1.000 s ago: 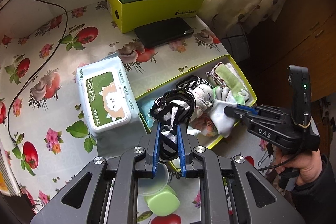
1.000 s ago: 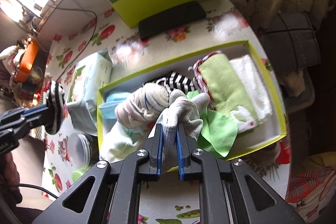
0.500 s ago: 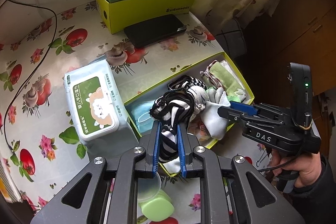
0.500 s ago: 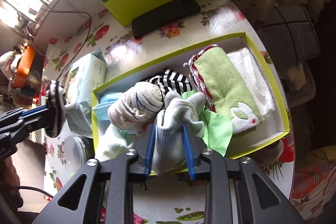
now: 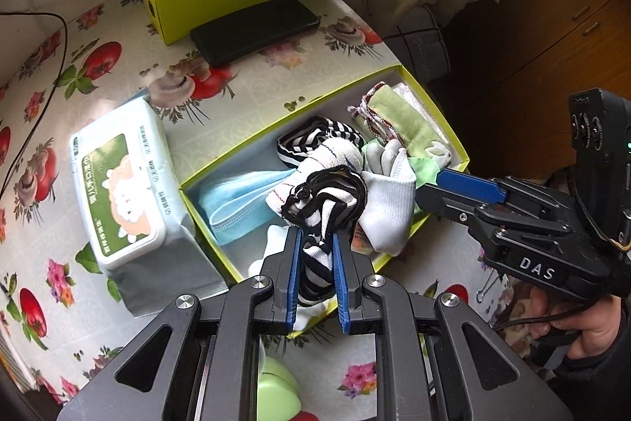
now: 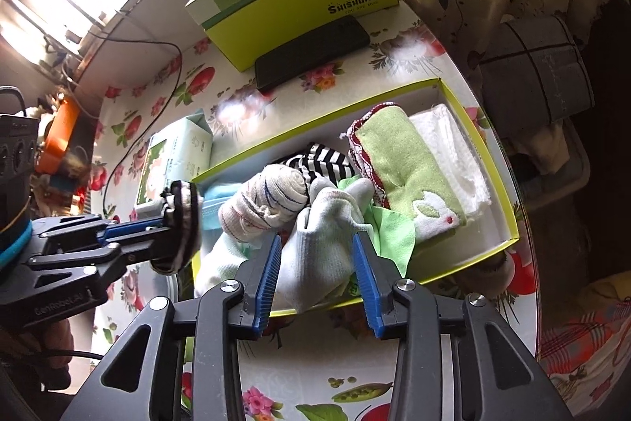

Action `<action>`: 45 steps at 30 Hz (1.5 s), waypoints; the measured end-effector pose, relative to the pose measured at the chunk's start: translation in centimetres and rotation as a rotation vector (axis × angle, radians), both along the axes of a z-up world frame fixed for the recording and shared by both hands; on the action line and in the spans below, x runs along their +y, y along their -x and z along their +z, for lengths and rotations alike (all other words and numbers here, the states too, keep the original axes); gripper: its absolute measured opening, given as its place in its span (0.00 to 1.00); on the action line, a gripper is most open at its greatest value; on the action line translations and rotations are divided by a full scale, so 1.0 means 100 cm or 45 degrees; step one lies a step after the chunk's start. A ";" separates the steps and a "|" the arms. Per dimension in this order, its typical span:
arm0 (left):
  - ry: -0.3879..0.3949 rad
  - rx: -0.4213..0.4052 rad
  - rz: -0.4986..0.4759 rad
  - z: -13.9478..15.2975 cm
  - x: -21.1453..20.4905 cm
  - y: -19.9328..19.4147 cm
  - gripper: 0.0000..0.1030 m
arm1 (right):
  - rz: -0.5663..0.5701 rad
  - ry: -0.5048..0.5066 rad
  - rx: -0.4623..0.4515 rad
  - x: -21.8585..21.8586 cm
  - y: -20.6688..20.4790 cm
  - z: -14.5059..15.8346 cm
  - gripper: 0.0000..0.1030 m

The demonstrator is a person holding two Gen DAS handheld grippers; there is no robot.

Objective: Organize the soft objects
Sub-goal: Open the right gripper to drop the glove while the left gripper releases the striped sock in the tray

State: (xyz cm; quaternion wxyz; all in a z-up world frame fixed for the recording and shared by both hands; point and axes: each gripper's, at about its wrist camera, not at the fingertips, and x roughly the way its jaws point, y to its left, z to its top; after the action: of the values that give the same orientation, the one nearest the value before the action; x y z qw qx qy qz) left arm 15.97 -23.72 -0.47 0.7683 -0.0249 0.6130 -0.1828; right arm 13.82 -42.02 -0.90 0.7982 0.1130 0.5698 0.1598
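Over the near edge of the yellow box (image 6: 493, 160), right gripper (image 6: 317, 265) jaws have just been opening, white sock (image 6: 319, 243) now lying loose between them, apparently delivered; left gripper (image 5: 317, 263) clamps striped sock (image 5: 323, 208), probably next in.

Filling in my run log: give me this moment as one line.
left hand-held gripper: shut on striped sock | right hand-held gripper: jaws just opened, white sock between | box
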 end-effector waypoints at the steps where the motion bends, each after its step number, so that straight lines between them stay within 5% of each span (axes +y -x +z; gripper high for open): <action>1: 0.000 0.006 0.000 -0.002 -0.002 -0.001 0.16 | 0.000 -0.002 0.001 0.000 0.001 0.000 0.36; 25: -0.042 0.068 -0.056 -0.042 -0.036 -0.007 0.16 | 0.034 0.008 0.022 0.000 0.007 -0.005 0.36; 45: 0.005 0.049 0.004 -0.034 -0.024 -0.008 0.33 | 0.048 0.023 0.036 0.005 0.020 -0.005 0.30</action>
State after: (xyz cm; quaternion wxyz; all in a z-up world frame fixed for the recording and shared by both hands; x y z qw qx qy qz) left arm 16.73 -26.09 -3.85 0.7565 -0.0307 0.6273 -0.1823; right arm 11.86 -41.54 -1.42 0.7880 0.0972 0.5844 0.1679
